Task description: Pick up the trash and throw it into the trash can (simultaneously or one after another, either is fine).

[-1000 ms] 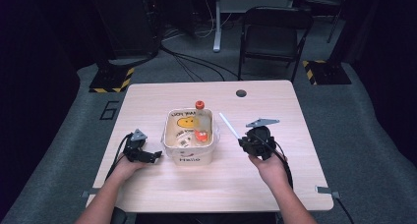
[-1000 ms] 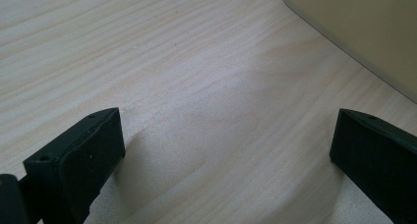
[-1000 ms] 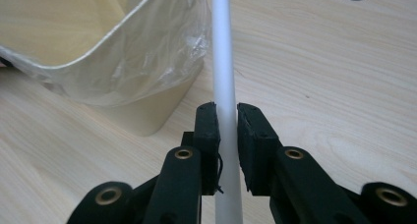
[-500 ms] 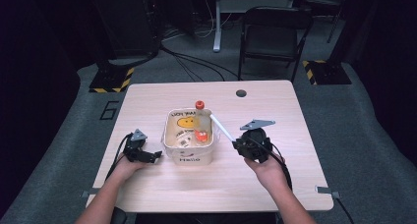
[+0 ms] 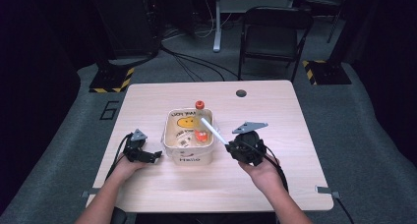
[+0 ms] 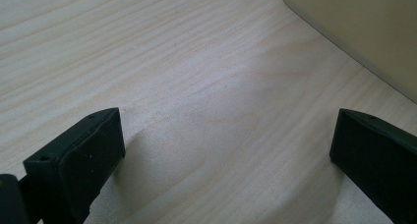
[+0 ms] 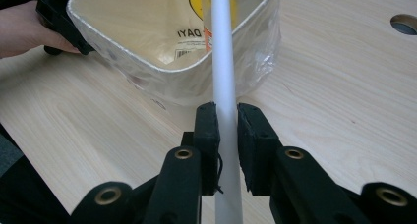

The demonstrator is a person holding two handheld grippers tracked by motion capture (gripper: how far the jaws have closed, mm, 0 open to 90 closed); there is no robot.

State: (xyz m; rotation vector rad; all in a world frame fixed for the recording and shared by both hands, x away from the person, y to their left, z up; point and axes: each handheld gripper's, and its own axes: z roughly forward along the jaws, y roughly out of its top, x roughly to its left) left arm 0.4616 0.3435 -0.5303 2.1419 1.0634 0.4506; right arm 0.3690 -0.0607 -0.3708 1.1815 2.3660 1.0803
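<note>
A cream square tub (image 5: 189, 154) (image 7: 167, 71) with a yellow smiley print stands mid-table, holding an orange item (image 5: 200, 134) and a label. A bottle with an orange cap (image 5: 199, 105) stands at its far rim. My right gripper (image 5: 229, 144) (image 7: 227, 118) is shut on a white stick (image 5: 212, 129) (image 7: 223, 62), which slants up and left over the tub's right rim. At the tub's left, my left gripper (image 5: 157, 155) (image 6: 226, 150) rests open on the wood, jaws wide apart with nothing between them; the tub's wall (image 6: 364, 32) shows at the upper right in the left gripper view.
The light wooden table (image 5: 275, 116) has a round cable hole (image 5: 241, 93) near its far edge. A black folding chair (image 5: 273, 35) and cables stand on the grey floor beyond. Bare wood lies right of the tub and along the near edge.
My right gripper has moved left toward the tub, carrying the white stick, so the stick's tip now reaches over the tub's rim. The left gripper has stayed put.
</note>
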